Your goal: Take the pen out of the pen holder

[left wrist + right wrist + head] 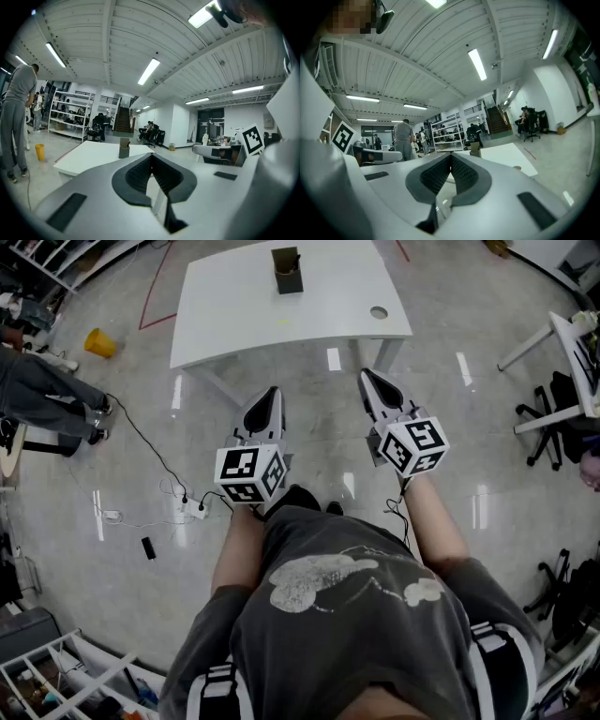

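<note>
A brown pen holder [287,271] stands upright near the far edge of the white table [234,324]. Something dark pokes from its top, too small to make out. Both grippers hang level over the floor, well short of the table and far from the holder. My left gripper [273,392] has its jaw tips together with nothing between them, and so does my right gripper [365,376]. The left gripper view shows the holder [123,148] far beyond the closed tips [151,156]. In the right gripper view the holder [475,148] stands above the closed tips [451,157].
A round cable hole [379,312] sits in the table's right corner. A person [42,395] stands at the left by a yellow bin [100,342]. A power strip with cables [192,508] lies on the floor. Office chairs [553,413] and another desk stand at the right.
</note>
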`<state>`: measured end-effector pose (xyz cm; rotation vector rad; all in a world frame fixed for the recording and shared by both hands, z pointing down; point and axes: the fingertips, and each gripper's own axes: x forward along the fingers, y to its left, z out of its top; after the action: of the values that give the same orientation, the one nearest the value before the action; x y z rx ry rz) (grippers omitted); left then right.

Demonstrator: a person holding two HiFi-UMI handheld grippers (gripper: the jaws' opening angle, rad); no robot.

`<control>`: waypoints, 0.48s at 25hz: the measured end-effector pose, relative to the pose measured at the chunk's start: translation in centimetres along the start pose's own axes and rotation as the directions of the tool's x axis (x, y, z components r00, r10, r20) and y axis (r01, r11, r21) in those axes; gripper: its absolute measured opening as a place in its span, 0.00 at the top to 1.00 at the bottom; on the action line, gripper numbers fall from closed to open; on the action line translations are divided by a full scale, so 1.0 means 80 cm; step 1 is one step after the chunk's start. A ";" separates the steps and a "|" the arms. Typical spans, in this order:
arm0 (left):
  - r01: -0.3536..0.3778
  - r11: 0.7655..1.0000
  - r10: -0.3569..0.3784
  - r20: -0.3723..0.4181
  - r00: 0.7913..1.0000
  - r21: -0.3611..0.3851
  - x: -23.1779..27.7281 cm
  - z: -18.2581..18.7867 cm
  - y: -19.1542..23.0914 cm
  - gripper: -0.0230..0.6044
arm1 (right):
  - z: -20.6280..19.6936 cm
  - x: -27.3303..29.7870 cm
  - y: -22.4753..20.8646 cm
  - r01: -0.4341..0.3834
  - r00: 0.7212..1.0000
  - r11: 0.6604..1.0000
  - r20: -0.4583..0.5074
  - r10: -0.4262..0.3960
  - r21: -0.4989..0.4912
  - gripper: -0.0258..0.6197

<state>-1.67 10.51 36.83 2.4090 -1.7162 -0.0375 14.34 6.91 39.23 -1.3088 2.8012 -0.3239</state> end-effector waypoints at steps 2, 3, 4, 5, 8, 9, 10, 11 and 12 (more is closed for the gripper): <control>-0.001 1.000 0.001 0.004 1.000 -0.002 0.008 0.000 0.004 0.95 | -0.003 0.006 -0.006 0.003 1.000 1.000 -0.004 -0.003 0.002 0.96; 0.000 1.000 0.000 0.005 1.000 -0.003 0.012 0.000 0.006 0.95 | -0.004 0.009 -0.009 0.005 1.000 1.000 -0.006 -0.005 0.004 0.96; 0.001 1.000 -0.001 0.006 1.000 -0.004 0.017 -0.001 0.007 0.95 | -0.005 0.013 -0.012 0.006 1.000 1.000 -0.009 -0.006 0.005 0.96; 0.004 1.000 -0.004 0.006 1.000 -0.005 0.022 -0.001 0.010 0.95 | -0.006 0.017 -0.015 0.008 1.000 1.000 -0.012 -0.008 0.005 0.96; 0.015 1.000 -0.015 0.001 1.000 -0.006 0.043 -0.004 0.017 0.95 | -0.007 0.028 -0.026 0.015 1.000 1.000 -0.020 -0.015 -0.001 0.96; 0.019 1.000 -0.019 0.003 1.000 -0.008 0.052 -0.004 0.020 0.95 | -0.007 0.033 -0.031 0.020 1.000 1.000 -0.022 -0.020 -0.003 0.96; 0.023 1.000 -0.023 0.006 1.000 -0.011 0.061 -0.003 0.024 0.95 | -0.007 0.039 -0.038 0.027 0.999 1.000 -0.024 -0.027 -0.006 0.96; 0.027 1.000 -0.027 0.009 1.000 -0.013 0.071 -0.001 0.029 0.95 | -0.006 0.045 -0.044 0.034 0.999 0.999 -0.025 -0.034 -0.007 0.96; 0.032 0.999 -0.031 0.012 0.999 -0.015 0.082 0.000 0.034 0.95 | -0.005 0.053 -0.051 0.040 0.999 0.999 -0.026 -0.040 -0.007 0.96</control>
<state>-2.03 3.50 37.82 2.4299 -1.6767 -0.0687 14.66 1.23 40.67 -1.3740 2.8028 -0.3355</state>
